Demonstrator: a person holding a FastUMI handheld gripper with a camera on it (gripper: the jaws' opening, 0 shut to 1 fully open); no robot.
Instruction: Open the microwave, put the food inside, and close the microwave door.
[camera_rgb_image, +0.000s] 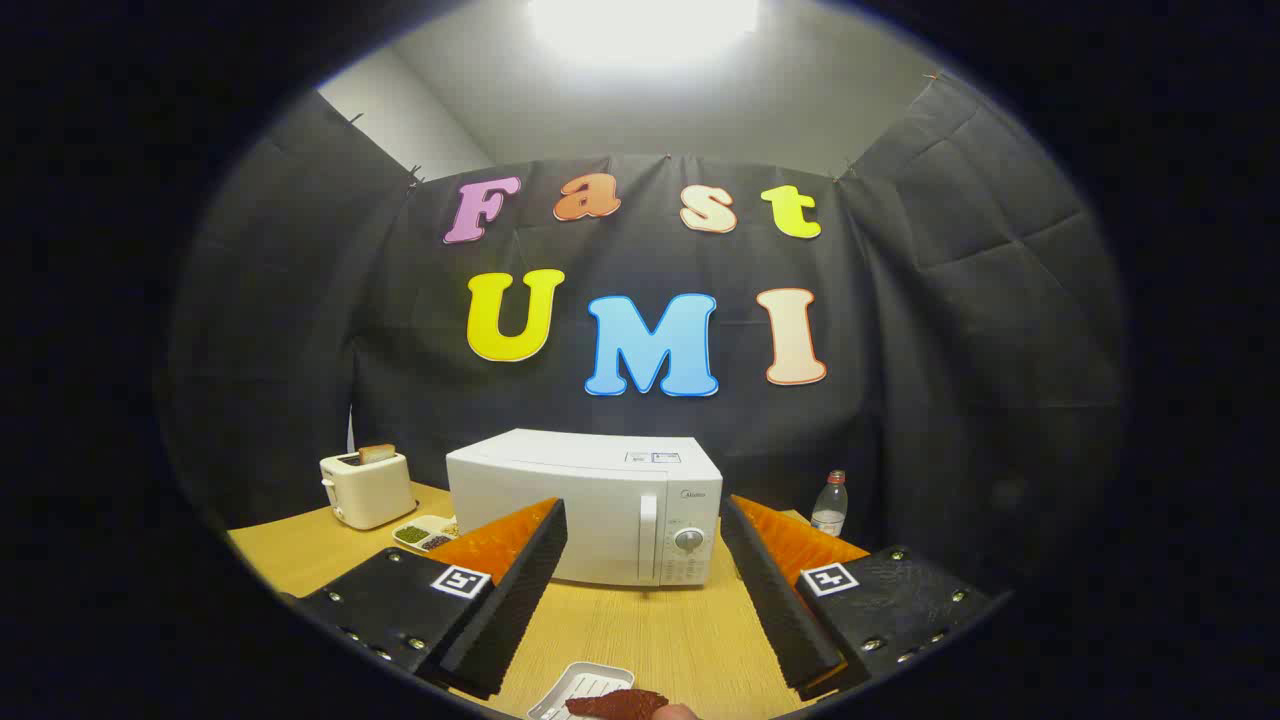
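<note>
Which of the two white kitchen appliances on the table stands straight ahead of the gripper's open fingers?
The microwave, door shut, beyond the gap of the open gripper. The toaster, with bread in its slot, stands off to its left.

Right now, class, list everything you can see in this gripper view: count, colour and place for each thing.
microwave: one, white, door shut, on the table beyond the fingers
table: one, light wood
toaster: one, cream, left of the microwave, a slice sticking up from it
divided dish: one, pale, between toaster and microwave
bottle: one, clear, right of the microwave
tray: one, white, near edge of the table
food: one piece, reddish brown, on the tray
gripper: one, fingers spread apart, holding nothing
</note>
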